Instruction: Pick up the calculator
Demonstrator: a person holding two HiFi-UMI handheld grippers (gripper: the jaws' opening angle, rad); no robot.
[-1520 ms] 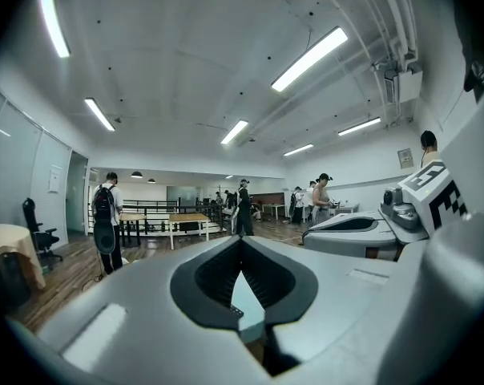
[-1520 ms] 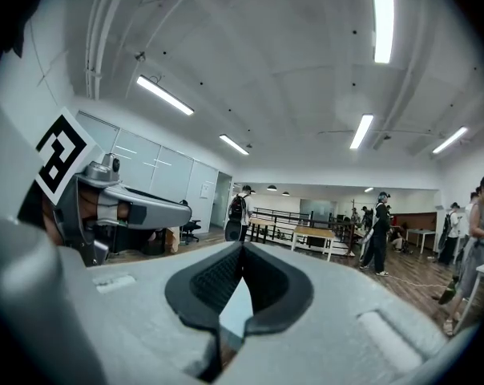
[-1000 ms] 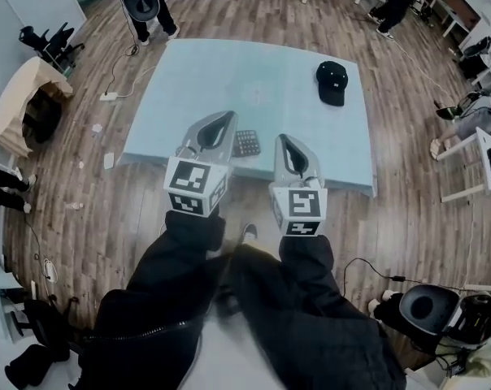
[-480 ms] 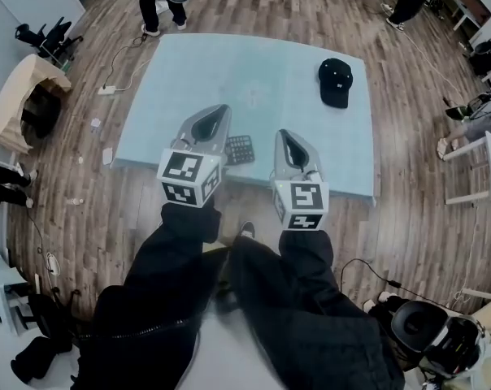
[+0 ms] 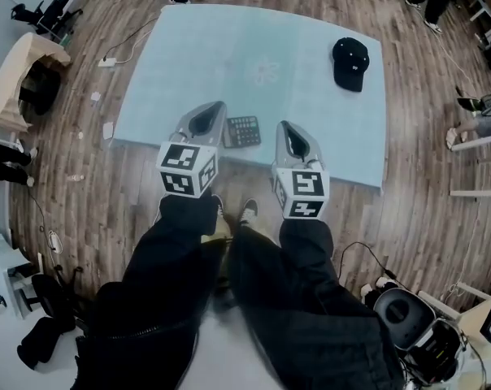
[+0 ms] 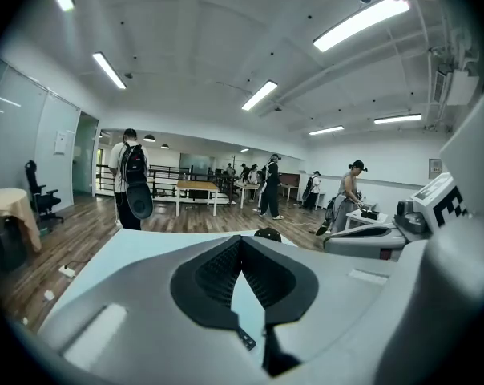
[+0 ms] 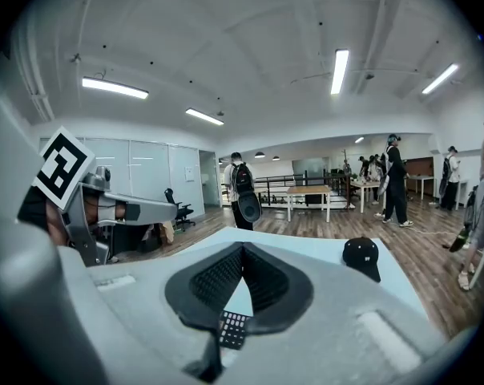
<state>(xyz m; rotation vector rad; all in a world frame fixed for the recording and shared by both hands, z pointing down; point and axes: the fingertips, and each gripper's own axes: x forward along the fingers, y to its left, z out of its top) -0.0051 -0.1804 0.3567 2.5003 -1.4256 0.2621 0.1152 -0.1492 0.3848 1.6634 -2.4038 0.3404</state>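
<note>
- Your left claw (image 5: 214, 112) is clenched with nothing in it; in the left gripper view its tips (image 6: 240, 241) meet and only bare bench shows through the gap behind them.
- Your right claw (image 5: 285, 128) is clenched and empty too. The keys you see through its gap (image 7: 233, 327) belong to the calculator lying below, not to anything gripped.
- The calculator (image 5: 243, 131) lies flat on the pale blue bench (image 5: 229, 47), close to the near edge, between your two claws and just beside the left one.
- Likely slip: if you come down with the tips closed, you will probably shove the calculator instead of taking it. Spread one claw before it reaches the keys.
- It looks thin and flat, so the tips may skate over its top or pinch only a corner. A nudge toward you could send it off the near edge onto the floor.
- With both claws flanking it so closely, they may knock together. Commit one and hold the other clear.
- The black cap (image 5: 351, 62) sits well apart and should not interfere.
</note>
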